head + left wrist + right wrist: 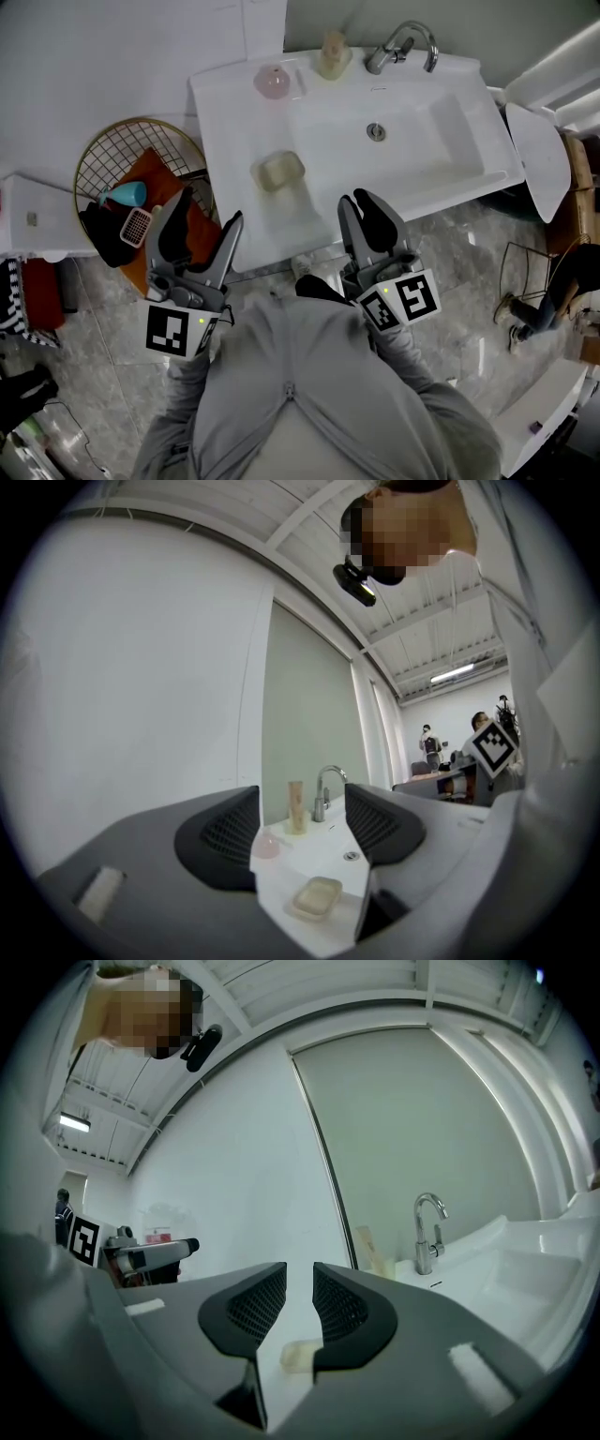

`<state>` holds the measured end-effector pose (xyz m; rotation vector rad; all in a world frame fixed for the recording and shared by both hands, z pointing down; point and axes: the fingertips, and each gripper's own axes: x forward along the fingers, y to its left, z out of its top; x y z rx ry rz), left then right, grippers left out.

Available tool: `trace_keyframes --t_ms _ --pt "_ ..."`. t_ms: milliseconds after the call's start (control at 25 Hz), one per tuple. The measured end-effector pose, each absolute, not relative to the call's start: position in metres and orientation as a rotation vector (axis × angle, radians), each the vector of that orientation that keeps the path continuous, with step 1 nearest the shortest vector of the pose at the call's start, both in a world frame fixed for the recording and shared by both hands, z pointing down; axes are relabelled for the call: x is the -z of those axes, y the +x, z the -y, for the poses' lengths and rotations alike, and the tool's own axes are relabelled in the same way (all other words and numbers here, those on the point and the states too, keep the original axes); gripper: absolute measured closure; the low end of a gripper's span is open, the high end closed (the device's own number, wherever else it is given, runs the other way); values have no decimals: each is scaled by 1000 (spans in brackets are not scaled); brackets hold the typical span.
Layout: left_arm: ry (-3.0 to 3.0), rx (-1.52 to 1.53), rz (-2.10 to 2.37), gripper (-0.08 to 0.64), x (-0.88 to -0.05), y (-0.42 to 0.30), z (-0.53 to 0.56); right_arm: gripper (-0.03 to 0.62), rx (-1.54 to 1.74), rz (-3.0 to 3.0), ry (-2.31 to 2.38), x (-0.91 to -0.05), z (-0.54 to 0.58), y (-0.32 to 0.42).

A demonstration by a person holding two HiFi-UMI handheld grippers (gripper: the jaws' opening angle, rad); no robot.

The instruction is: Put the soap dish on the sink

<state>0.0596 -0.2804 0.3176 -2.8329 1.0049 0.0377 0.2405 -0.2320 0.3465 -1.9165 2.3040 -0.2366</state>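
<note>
Head view overhead; 2 gripper views low, share sink (441, 141).

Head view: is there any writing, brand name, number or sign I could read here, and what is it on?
No readable word or number anywhere.
Left cube and right cube: black-and-white square patterns, not letters.
Bottle beside the tap: any print is too small to read.
Small dark mark on the sink below the tap: too small to read.
</note>
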Motion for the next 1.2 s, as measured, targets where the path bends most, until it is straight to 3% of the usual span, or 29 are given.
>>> trace_keyframes --t_ms 1200 --pt "-2853 -73 -910 246 -314 47 255 509 245 -2215 -1997 -348 195 228"
